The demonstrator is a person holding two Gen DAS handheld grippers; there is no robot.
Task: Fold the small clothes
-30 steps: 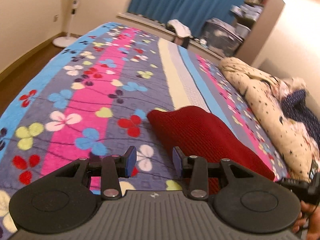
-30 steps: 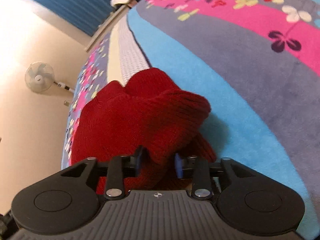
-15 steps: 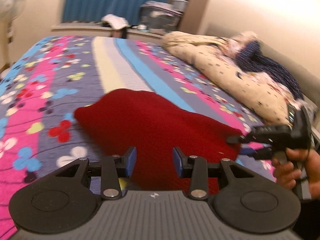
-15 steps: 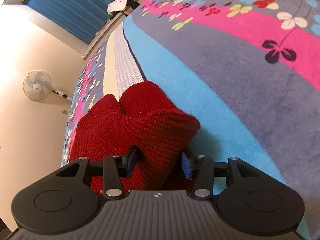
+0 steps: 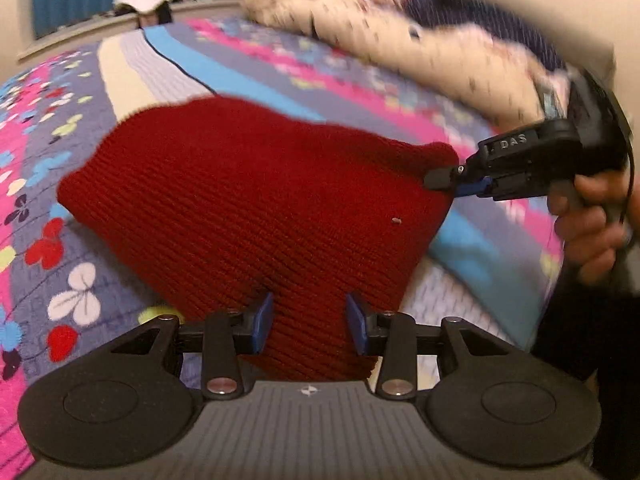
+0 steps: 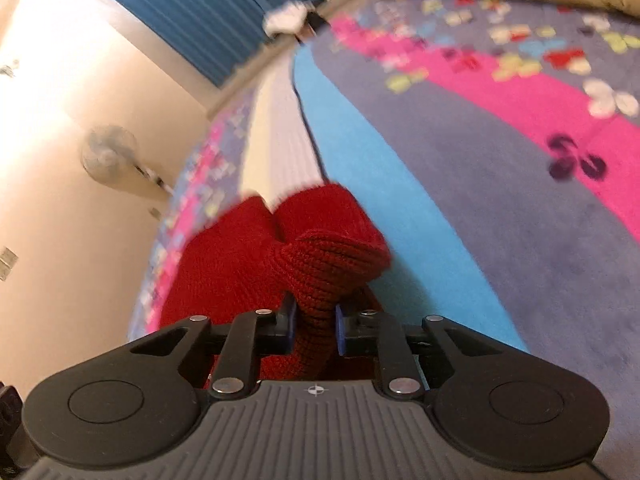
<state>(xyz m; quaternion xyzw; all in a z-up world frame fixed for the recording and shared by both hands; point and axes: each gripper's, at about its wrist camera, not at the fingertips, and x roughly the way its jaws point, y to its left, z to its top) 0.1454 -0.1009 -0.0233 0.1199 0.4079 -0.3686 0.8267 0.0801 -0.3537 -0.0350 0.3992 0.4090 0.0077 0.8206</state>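
A dark red knitted garment (image 5: 248,200) lies on the flowered bedspread (image 5: 80,128). My left gripper (image 5: 309,322) is open, its blue pads either side of the garment's near edge, not closed on it. My right gripper (image 6: 315,326) is shut on a bunched corner of the red garment (image 6: 320,264) and holds it a little above the bedspread (image 6: 460,184). In the left wrist view the right gripper (image 5: 448,180) pinches the garment's right corner, held by a hand (image 5: 592,224).
A cream patterned duvet (image 5: 400,32) with a dark blue garment (image 5: 500,12) lies along the bed's right side. Blue curtains (image 6: 224,12), a standing fan (image 6: 108,152) and the cream wall are beyond the bed.
My left gripper has moved in over the garment's near edge, still open. My right gripper has closed tighter on the red corner and lifted it slightly.
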